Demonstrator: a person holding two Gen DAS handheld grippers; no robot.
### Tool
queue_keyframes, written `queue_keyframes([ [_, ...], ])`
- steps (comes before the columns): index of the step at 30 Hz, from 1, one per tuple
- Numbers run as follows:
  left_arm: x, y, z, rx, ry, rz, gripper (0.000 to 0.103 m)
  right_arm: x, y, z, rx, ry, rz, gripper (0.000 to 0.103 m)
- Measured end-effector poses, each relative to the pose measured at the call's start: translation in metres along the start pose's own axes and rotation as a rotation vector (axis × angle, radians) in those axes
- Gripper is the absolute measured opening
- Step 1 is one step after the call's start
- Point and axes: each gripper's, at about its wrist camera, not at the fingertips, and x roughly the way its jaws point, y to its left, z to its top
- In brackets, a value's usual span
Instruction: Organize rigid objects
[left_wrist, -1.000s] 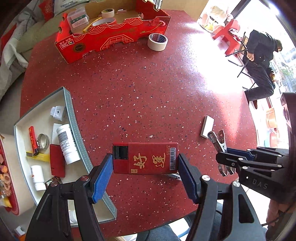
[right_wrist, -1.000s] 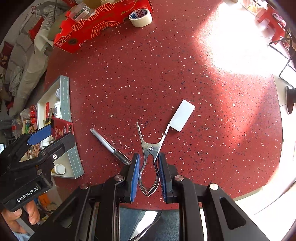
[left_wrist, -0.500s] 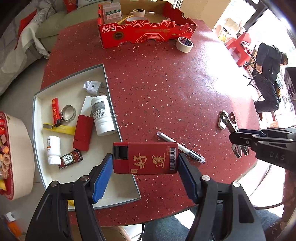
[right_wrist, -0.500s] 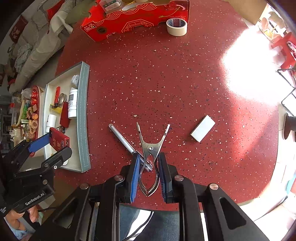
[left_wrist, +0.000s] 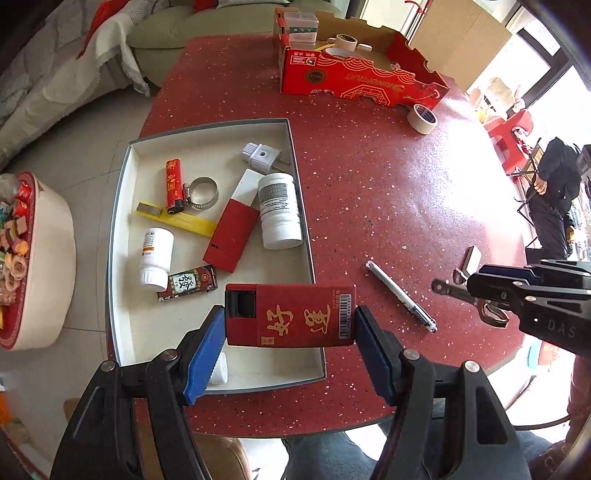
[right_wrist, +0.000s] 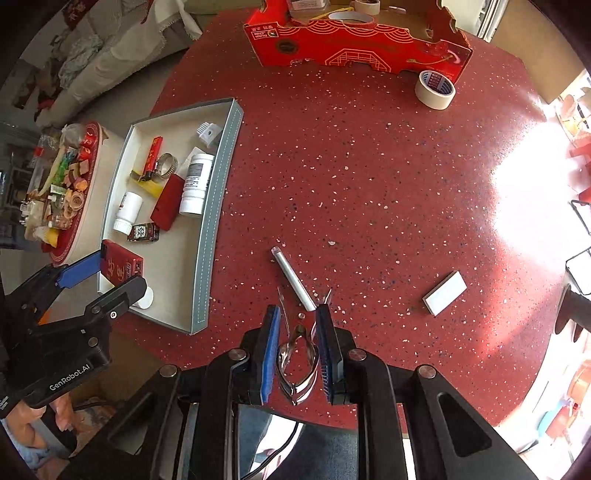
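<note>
Left gripper (left_wrist: 290, 326) pinches flat red cardboard packet (left_wrist: 291, 314) endwise above grey-rimmed white tray (left_wrist: 301, 206), likely light, stiff, crushable; right gripper (right_wrist: 297, 349) clamps springy, slippery-looking chromed steel clip (right_wrist: 297, 354) over speckled red table (right_wrist: 369, 184).

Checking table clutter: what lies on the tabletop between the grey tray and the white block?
In the right wrist view, only the silver pen lies between the tray and white block.
</note>
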Motion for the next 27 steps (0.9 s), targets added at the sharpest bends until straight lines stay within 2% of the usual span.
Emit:
queue_keyframes([
  [13,0.002,0.058,-0.011,-0.201,-0.004,0.079,0.072,0.002,0.095,0.037,-0.256,-0.014,0.050,0.021],
  [16,0.003,0.068,-0.014,-0.225,-0.002,0.086,0.072,0.009,0.105,0.040,-0.288,0.012,0.050,0.021],
  [18,0.004,0.073,-0.016,-0.239,0.002,0.089,0.072,0.019,0.098,0.038,-0.267,0.065,0.045,0.022],
  [20,0.005,0.077,-0.017,-0.246,0.003,0.092,0.072,0.035,0.080,0.032,-0.204,0.147,0.048,0.042],
  [21,0.005,0.079,-0.019,-0.245,0.006,0.093,0.072,0.043,0.068,0.027,-0.164,0.183,0.030,0.076],
  [22,0.006,0.079,-0.019,-0.242,0.009,0.094,0.072,0.049,0.056,0.020,-0.125,0.204,0.019,0.085],
  [27,0.016,0.079,-0.022,-0.214,0.044,0.093,0.072,0.086,0.019,-0.011,0.064,0.300,-0.026,0.085],
])
